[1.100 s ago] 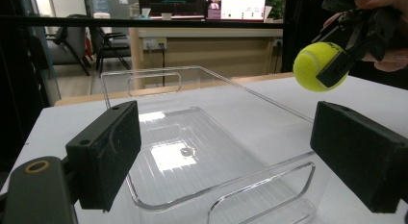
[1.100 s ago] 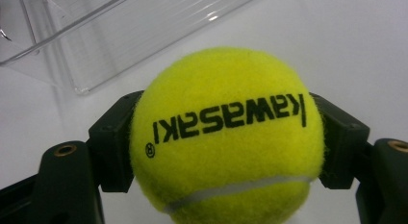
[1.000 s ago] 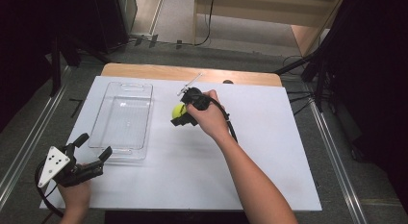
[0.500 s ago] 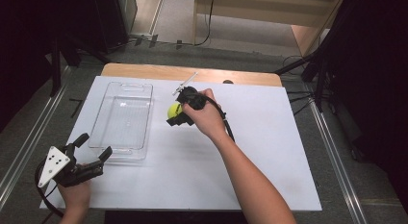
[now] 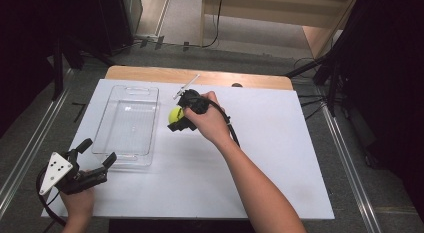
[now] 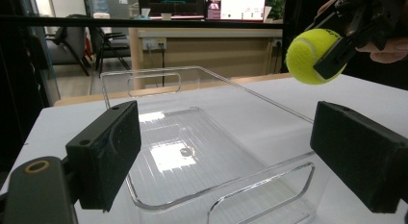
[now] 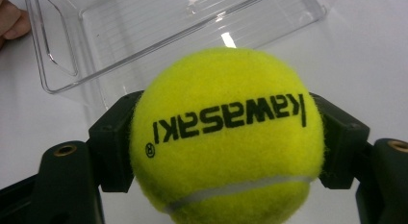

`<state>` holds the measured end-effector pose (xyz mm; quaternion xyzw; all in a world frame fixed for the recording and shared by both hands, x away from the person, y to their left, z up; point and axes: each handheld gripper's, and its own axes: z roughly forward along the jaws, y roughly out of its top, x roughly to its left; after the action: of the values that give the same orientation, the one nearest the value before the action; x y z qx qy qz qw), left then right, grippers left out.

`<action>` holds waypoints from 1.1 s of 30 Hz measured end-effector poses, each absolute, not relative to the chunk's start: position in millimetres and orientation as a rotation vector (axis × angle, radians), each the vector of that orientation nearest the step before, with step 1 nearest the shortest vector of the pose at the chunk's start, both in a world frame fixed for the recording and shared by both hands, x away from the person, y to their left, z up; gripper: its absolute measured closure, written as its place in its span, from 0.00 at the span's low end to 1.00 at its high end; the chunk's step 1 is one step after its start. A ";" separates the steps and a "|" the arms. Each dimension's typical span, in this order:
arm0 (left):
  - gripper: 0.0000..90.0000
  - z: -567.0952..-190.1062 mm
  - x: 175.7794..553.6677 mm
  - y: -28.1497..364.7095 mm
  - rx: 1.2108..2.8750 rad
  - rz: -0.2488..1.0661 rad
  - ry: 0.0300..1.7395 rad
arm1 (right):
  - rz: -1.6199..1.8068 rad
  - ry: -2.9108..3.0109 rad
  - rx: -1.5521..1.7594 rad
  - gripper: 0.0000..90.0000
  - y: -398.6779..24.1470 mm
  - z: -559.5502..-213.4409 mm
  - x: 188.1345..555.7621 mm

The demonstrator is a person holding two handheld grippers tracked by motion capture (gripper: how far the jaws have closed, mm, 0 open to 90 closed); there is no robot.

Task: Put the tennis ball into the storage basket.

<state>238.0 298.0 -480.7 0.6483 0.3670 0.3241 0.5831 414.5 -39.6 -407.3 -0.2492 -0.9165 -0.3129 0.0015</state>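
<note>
Nearest the person, at the front left corner of the white table [image 5: 280, 158], the left gripper [image 5: 95, 155] rests in the left hand [image 5: 77, 205] with its jaws spread wide and nothing between them; in the left gripper view its two black pads [image 6: 108, 149] frame the near end of the clear tray [image 6: 207, 152] without touching it. That tray [image 5: 129, 124] lies flat on the table's left half, its long side running away from the person, and it holds nothing. Just beyond its right edge, the right gripper [image 5: 176, 120], held in the right hand [image 5: 210, 123], is clamped on a yellow tennis ball [image 5: 175, 114]. In the right gripper view the ball [image 7: 226, 132] sits squeezed between the two jaws, one pad on each side, black lettering across its face, with the tray's corner behind it. From the left gripper view the ball [image 6: 310, 56] hangs clear above the table, right of the tray's far end and outside it. By count: two grippers, one ball, one tray. Beyond the white surface shows the table's wooden edge [image 5: 150, 73].
</note>
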 end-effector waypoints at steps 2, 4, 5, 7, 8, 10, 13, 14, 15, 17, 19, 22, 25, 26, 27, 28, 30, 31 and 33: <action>0.12 -480.7 238.0 297.9 1.513 0.756 0.857 | -0.981 -2.880 -0.773 0.26 -38.1 -406.9 414.4; 0.12 -480.8 238.0 297.9 1.514 0.756 0.857 | -0.980 -2.886 -0.769 0.26 -36.6 -406.3 414.1; 0.12 -480.8 238.0 297.9 1.514 0.756 0.857 | -0.983 -2.885 -0.761 0.26 -35.8 -406.0 414.1; 0.12 -480.8 238.1 297.9 1.513 0.756 0.857 | -0.983 -2.883 -0.758 0.26 -33.8 -405.2 413.5; 0.12 -480.8 238.1 297.9 1.513 0.756 0.858 | -0.987 -2.883 -0.751 0.26 -32.9 -404.9 413.4; 0.12 -480.8 238.1 297.8 1.513 0.756 0.858 | -0.989 -2.886 -0.745 0.26 -30.9 -403.8 413.0; 0.12 -480.8 238.1 297.9 1.511 0.756 0.858 | -0.991 -2.888 -0.730 0.26 -27.6 -402.0 412.3; 0.12 -480.8 238.1 298.0 1.511 0.755 0.857 | -0.988 -2.890 -0.731 0.26 -26.7 -401.1 411.8; 0.12 -480.8 238.1 298.0 1.511 0.755 0.858 | -0.993 -2.887 -0.727 0.26 -25.5 -400.7 411.4; 0.12 -480.8 238.1 297.9 1.511 0.756 0.858 | -0.993 -2.893 -0.712 0.26 -23.9 -399.8 410.9; 0.12 -480.8 238.0 297.9 1.512 0.756 0.858 | -0.997 -2.894 -0.706 0.26 -22.2 -399.1 410.4; 0.12 -480.8 238.0 297.9 1.512 0.756 0.858 | -0.994 -2.894 -0.703 0.26 -19.9 -398.2 409.2; 0.12 -480.7 238.1 297.9 1.512 0.757 0.856 | -0.993 -2.898 -0.692 0.26 -17.6 -398.3 408.4; 0.12 -480.7 238.0 297.9 1.513 0.756 0.856 | -0.994 -2.896 -0.693 0.26 -16.7 -398.3 407.8; 0.12 -480.7 238.0 297.8 1.513 0.756 0.856 | -0.995 -2.894 -0.682 0.26 -16.0 -398.2 407.7; 0.12 -480.7 238.0 297.8 1.513 0.757 0.856 | -0.990 -2.896 -0.688 0.26 -15.3 -397.9 407.2; 0.12 -480.7 238.0 297.8 1.513 0.756 0.856 | -0.998 -2.890 -0.680 0.26 -13.7 -397.9 406.7; 0.12 -480.7 238.0 297.8 1.512 0.756 0.856 | -0.992 -2.894 -0.680 0.26 -13.0 -397.6 406.2; 0.12 -480.7 238.1 297.8 1.513 0.756 0.856 | -0.999 -2.897 -0.667 0.26 -11.6 -397.3 406.0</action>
<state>238.1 297.8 -480.7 0.6481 0.3667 0.3241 0.5835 406.0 -11.6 -397.3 -0.2126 -0.9238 -0.3185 0.0027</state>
